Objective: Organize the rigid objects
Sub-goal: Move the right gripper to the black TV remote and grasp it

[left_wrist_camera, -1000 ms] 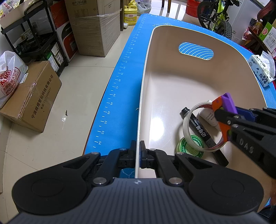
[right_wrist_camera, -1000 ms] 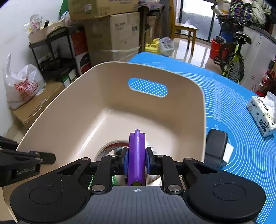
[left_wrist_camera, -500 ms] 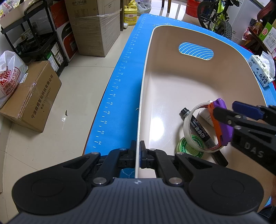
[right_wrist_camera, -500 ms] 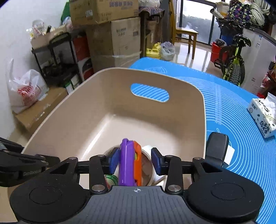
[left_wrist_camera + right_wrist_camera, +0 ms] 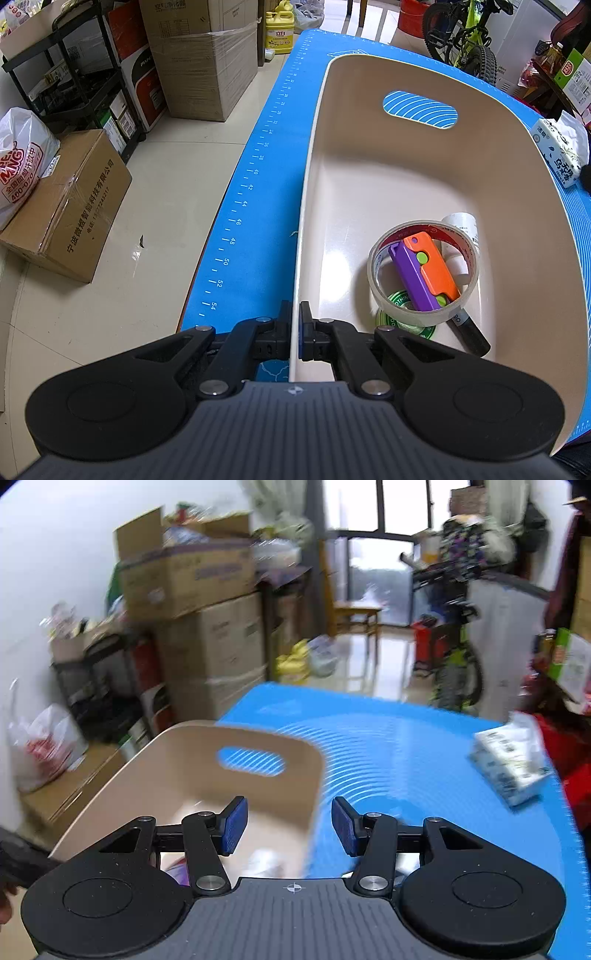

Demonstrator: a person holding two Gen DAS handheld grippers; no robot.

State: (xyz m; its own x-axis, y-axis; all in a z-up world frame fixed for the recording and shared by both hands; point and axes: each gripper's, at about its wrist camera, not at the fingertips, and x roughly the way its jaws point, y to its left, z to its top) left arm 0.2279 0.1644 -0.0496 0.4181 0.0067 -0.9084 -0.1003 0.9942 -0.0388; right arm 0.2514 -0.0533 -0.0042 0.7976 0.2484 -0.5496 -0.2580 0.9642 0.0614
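A beige plastic basket (image 5: pixel 369 177) stands on the blue mat (image 5: pixel 258 177). My left gripper (image 5: pixel 295 325) is shut on the basket's near left rim. Inside lie a roll of clear tape (image 5: pixel 423 271), a purple and orange toy (image 5: pixel 424 273) resting across the roll, a green tin (image 5: pixel 397 314), a black marker (image 5: pixel 469 332) and a white tube (image 5: pixel 461 225). In the blurred right wrist view my right gripper (image 5: pixel 289 825) hangs above the basket's right rim (image 5: pixel 314 794); its jaws are opening and nothing is between them.
A tissue pack (image 5: pixel 557 155) (image 5: pixel 509 764) lies on the mat right of the basket. Cardboard boxes (image 5: pixel 66 206), a black shelf rack (image 5: pixel 74 74) and a white bag (image 5: pixel 22 162) stand on the floor to the left. A bicycle (image 5: pixel 465 40) is at the back.
My right gripper let go of the purple and orange toy, which now lies across the tape roll. That gripper opened, rose and left the left wrist view. The left gripper stayed put.
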